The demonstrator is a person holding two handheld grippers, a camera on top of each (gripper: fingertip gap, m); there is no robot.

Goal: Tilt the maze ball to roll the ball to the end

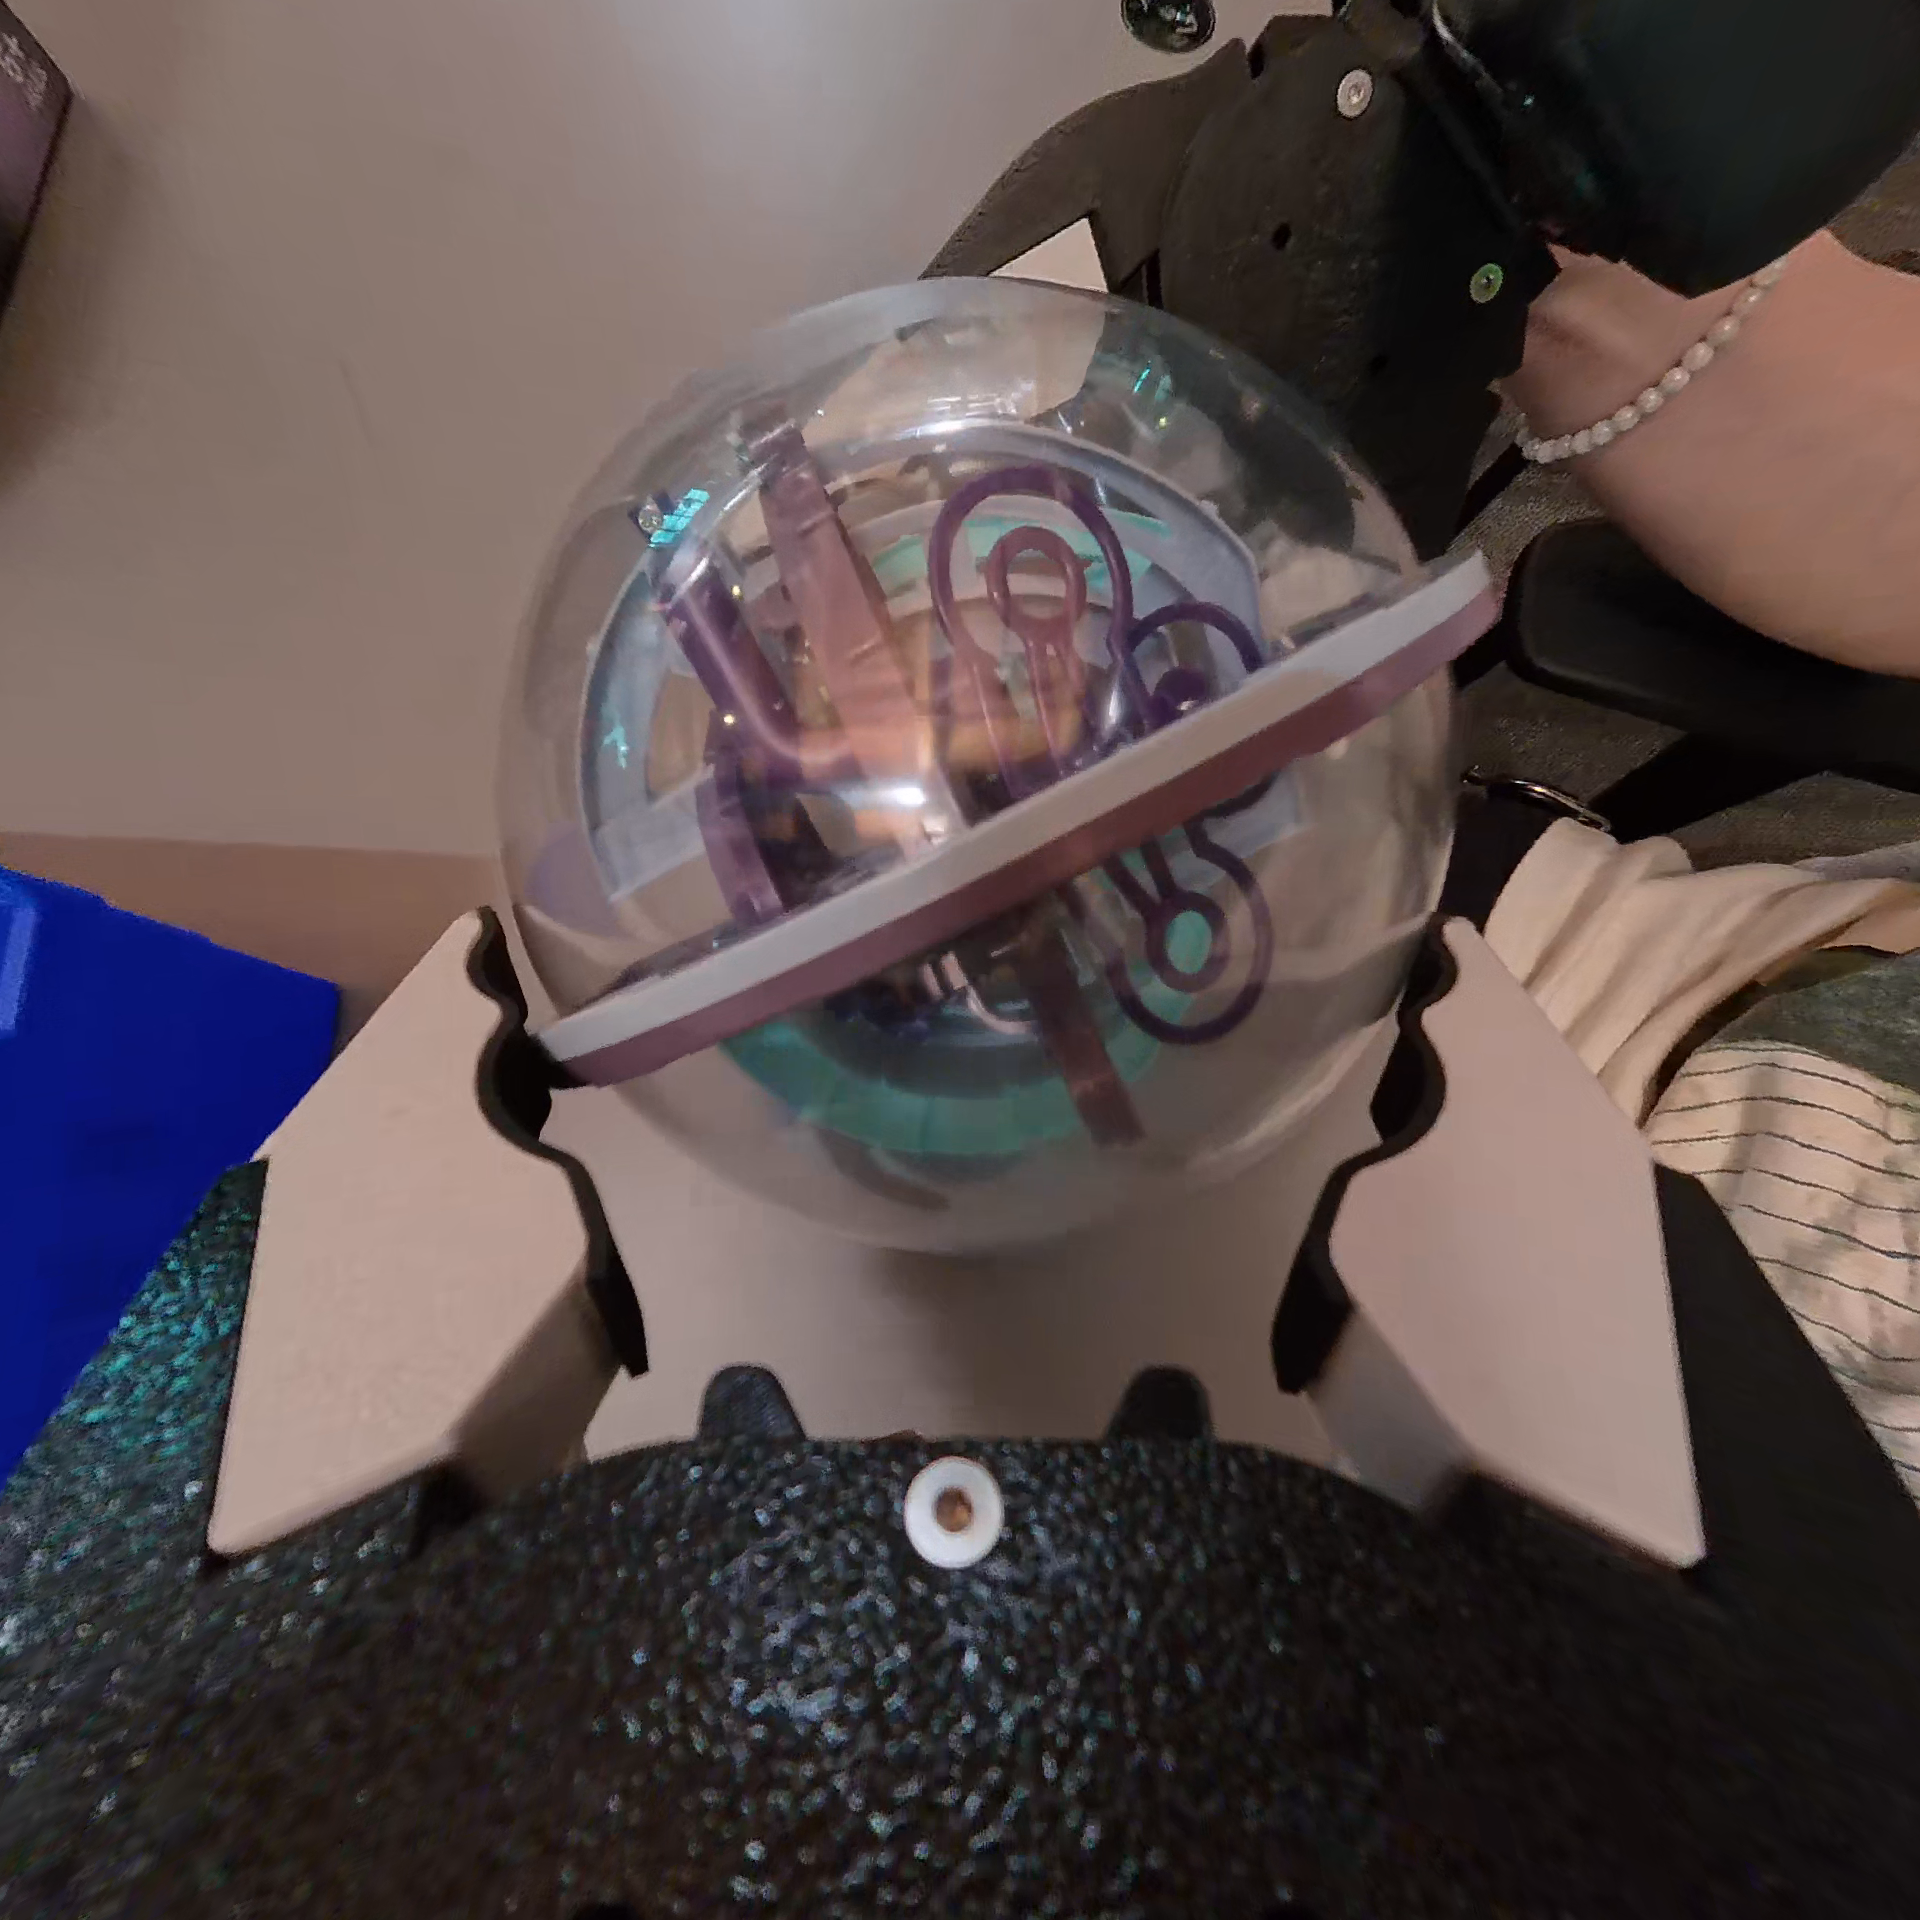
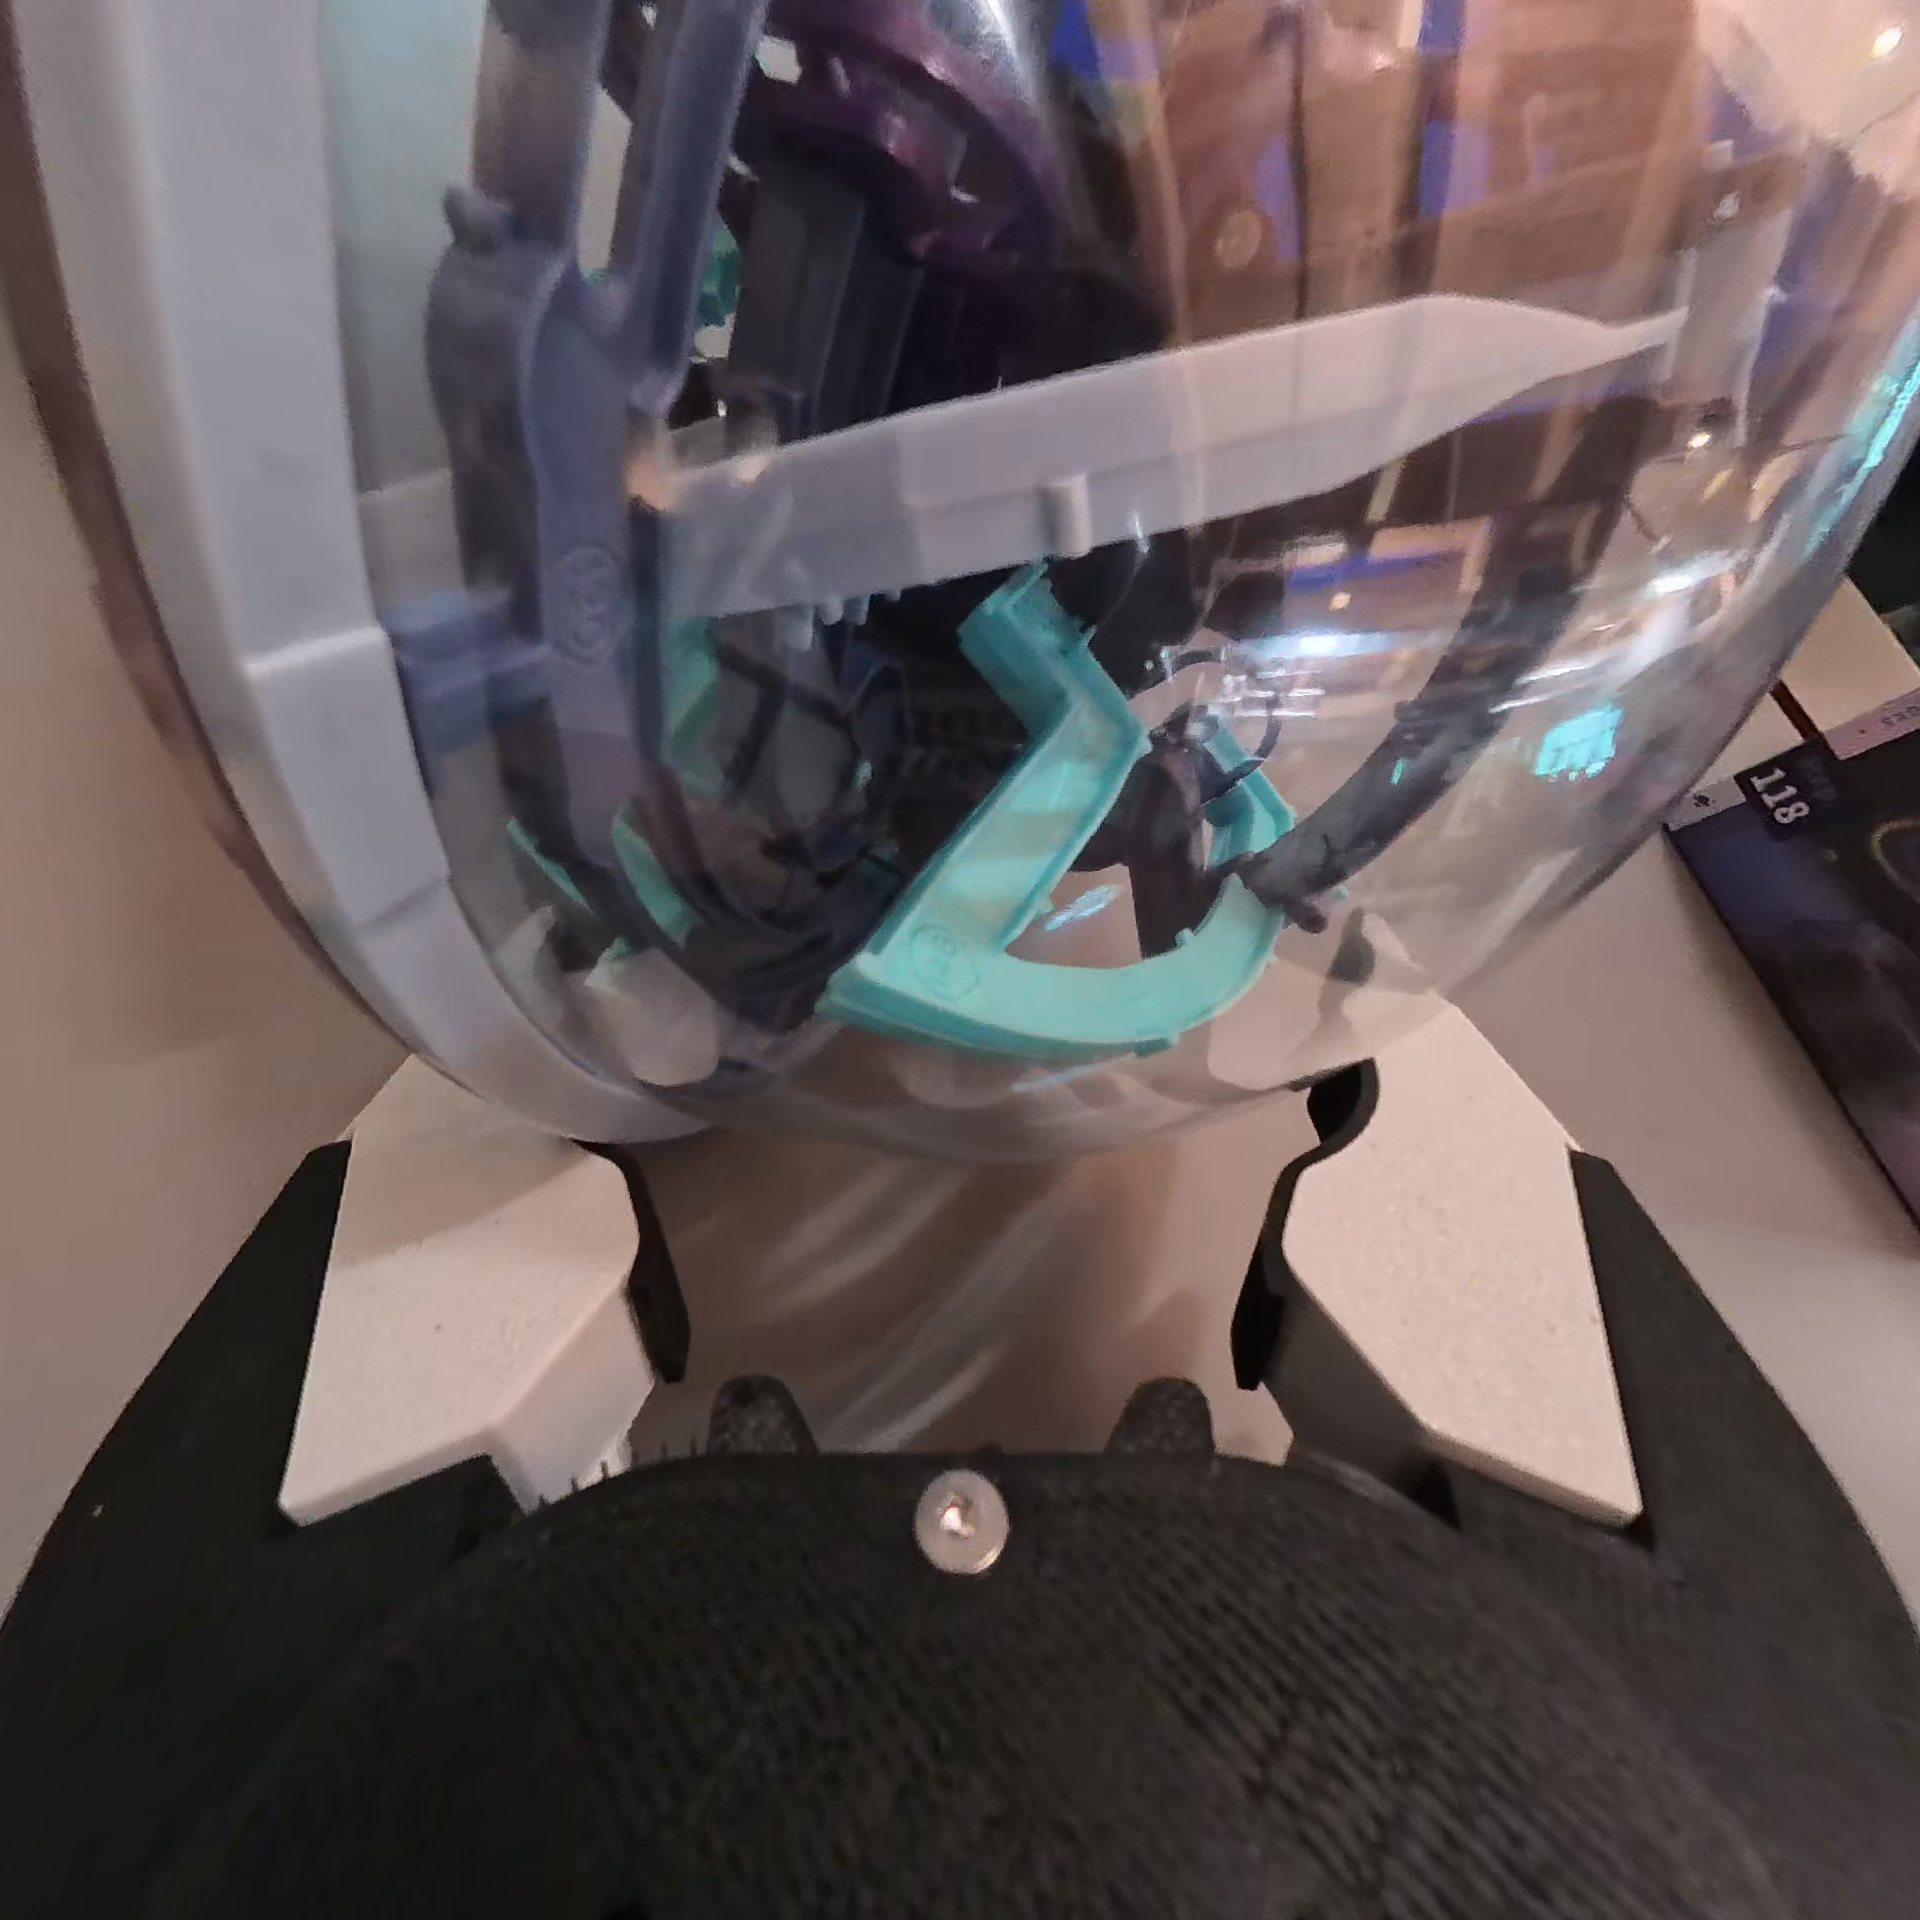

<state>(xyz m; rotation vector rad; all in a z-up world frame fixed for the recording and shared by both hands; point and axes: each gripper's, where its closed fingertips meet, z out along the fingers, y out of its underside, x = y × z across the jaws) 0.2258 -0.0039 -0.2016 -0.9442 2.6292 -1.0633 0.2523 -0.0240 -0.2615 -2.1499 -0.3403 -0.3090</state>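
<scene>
My left gripper [image 1: 961, 997] and right gripper [image 2: 961, 1122], both spread wide, clasped the clear maze ball [image 1: 966, 748] between them, apparently above the table [image 1: 312, 416], seam tilted.

Both wrist cameras look forward along their fingers, very close, sharing the maze ball [image 1: 971, 748].

Speckled black gripper [image 1: 961, 1029], white fingers [image 1: 416, 1195]
</scene>
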